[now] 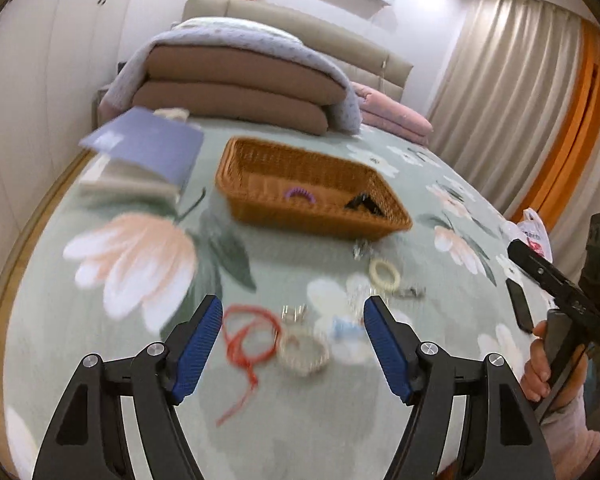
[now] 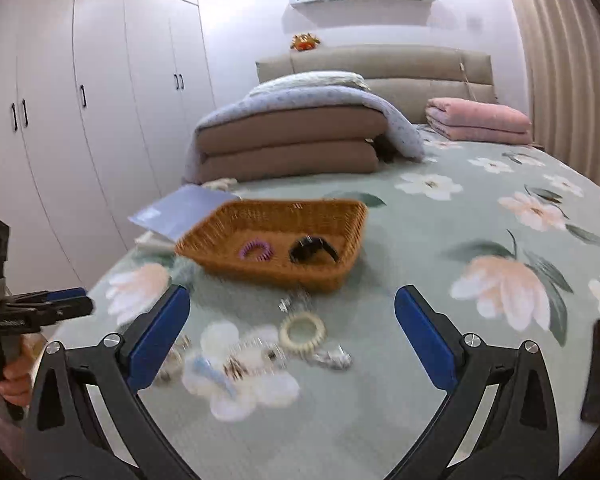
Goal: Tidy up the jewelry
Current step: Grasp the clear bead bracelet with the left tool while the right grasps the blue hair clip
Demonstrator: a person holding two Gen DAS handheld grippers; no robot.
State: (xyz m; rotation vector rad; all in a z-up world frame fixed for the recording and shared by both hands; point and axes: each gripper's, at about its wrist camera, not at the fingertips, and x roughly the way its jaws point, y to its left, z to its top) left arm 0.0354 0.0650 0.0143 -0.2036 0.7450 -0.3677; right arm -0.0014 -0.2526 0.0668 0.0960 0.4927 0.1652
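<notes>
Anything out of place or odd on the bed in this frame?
Nothing damaged. Only the purple coil tie and black clip sit in the basket; the red cord, cream coil ring and other pieces lie scattered on the bedspread.

Wicker basket [image 2: 342, 216] holds purple coil [image 2: 255, 250] & black band [image 2: 314, 249]; cream coil [image 2: 302, 330] lies outside nr it.

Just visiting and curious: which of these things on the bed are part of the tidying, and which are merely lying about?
Part of the job: brown wicker basket, purple coil hair tie, black clip, cream coil bracelet, red cord.

Lying about: folded brown quilts, pink folded blanket, lavender booklet.
</notes>
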